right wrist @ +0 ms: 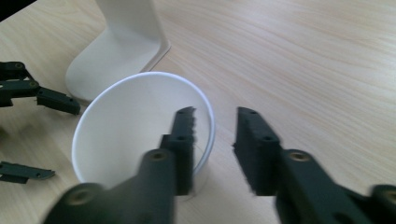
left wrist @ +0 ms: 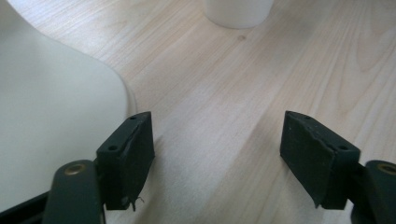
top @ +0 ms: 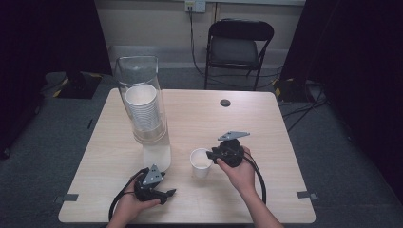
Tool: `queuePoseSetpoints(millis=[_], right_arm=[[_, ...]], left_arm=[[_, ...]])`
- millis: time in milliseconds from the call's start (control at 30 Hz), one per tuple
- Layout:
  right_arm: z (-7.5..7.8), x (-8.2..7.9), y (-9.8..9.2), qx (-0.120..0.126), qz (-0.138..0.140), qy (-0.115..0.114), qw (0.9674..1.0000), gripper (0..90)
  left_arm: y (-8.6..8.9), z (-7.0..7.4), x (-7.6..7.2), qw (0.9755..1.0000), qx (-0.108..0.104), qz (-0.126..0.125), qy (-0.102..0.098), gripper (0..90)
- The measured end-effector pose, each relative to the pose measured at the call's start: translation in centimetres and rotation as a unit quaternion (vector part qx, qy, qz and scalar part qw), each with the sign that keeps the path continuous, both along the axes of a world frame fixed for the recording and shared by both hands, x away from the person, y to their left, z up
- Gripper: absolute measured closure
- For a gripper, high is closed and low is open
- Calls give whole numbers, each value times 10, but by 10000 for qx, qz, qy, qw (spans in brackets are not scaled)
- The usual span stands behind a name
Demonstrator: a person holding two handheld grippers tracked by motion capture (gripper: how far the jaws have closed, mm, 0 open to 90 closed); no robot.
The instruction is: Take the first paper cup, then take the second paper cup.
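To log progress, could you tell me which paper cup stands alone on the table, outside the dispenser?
The single white cup standing upright beside the right gripper; the other cups sit stacked inside the clear dispenser.

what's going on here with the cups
A person at a wooden table works a two-jaw gripper in each hand. The right gripper is at a single white paper cup standing upright near the table's middle: one jaw is inside the cup, the other outside, straddling the rim, with the jaws apart and not pressing on it. The left gripper is open with nothing between its jaws, beside the white base of a clear cup dispenser that holds a stack of cups.
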State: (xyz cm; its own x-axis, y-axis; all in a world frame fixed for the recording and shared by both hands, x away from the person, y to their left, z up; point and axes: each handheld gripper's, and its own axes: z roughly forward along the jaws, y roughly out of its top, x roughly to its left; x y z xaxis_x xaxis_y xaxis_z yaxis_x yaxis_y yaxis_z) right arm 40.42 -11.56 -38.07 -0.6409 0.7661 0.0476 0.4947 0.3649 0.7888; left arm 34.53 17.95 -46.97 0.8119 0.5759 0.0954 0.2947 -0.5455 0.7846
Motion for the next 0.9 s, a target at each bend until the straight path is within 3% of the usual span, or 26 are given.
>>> queuePoseSetpoints(millis=[33, 67, 100, 200, 233, 367, 467, 500, 700, 900], right_arm=[[0, 0, -1, 20, -40, -33, 10000, 473], [1, 0, -2, 26, -38, -70, 10000, 469], [3, -3, -6, 84, -68, -174, 9998, 360], [5, -6, -12, 206, -116, -220, 9995, 313], [7, -8, -19, 365, -51, -189, 9991, 277], [12, -15, -33, 345, -84, -394, 9986, 215], [12, -25, -55, 379, -193, -553, 9976, 161], [9, -27, -61, 348, -194, -577, 9975, 139], [-15, -34, -91, 265, -294, -461, 9982, 144], [-41, -37, -103, 4, -410, -324, 9986, 145]], left_arm=[[1, 0, 0, 10000, 16, -9, 8, 253], [1, -1, 0, 10000, -60, 7, -2, 253], [3, 0, 0, 10000, -11, 26, 47, 244], [5, 0, 0, 9999, -46, 90, 95, 233], [7, -2, 0, 9999, -112, 97, 49, 230], [9, -2, 1, 9997, -139, 180, 85, 226], [10, -2, 0, 9996, -159, 205, 88, 218], [11, -1, 0, 9997, -88, 203, 88, 218], [12, -2, 1, 9996, -134, 216, 86, 217], [13, -2, 1, 9996, -135, 236, 76, 215]])
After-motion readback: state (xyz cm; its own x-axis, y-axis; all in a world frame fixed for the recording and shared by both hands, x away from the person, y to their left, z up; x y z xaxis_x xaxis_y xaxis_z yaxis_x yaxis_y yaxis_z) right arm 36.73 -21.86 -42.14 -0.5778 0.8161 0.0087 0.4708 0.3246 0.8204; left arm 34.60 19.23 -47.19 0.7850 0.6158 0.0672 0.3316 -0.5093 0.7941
